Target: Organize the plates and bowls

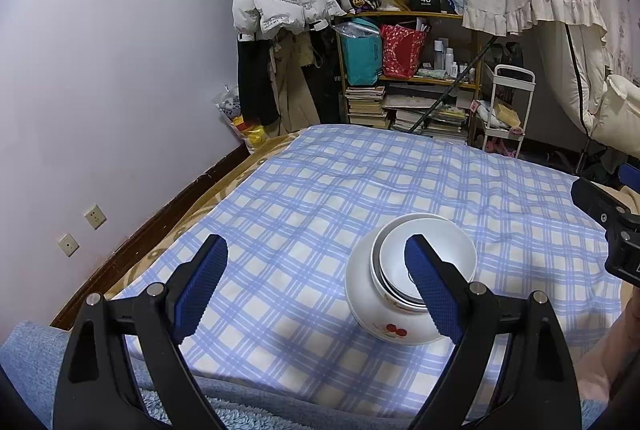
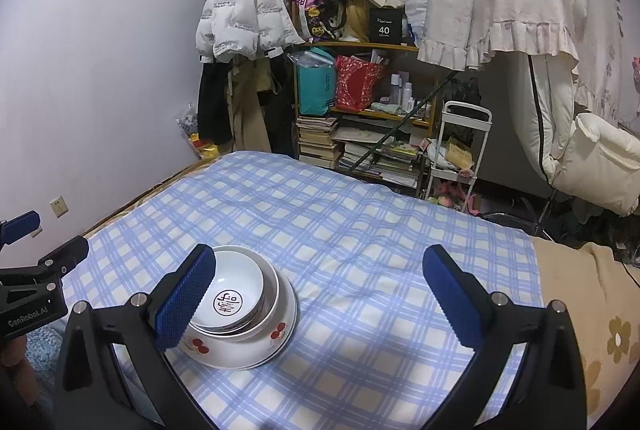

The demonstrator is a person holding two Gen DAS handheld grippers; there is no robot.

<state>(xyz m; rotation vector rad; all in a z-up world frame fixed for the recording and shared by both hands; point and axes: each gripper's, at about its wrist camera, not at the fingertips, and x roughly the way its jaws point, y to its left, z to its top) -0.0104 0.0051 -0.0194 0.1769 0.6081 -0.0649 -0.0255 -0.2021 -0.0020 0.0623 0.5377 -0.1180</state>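
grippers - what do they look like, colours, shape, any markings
Both match: the left gripper and right gripper have black plastic frames with two angled fingers, each faced with a blue pad in a fine knurled texture. Silver pivot pins sit at the linkage joints. White "GenRobot.AI" lettering marks the left gripper's body. No cables or sleeves show.

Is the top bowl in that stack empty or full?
Empty. The top bowl shows a bare white inside with a black printed mark at its bottom.

Bed (image 2: 360, 230) w/ checked sheet (image 2: 400, 310), stacked bowls (image 2: 240, 310).
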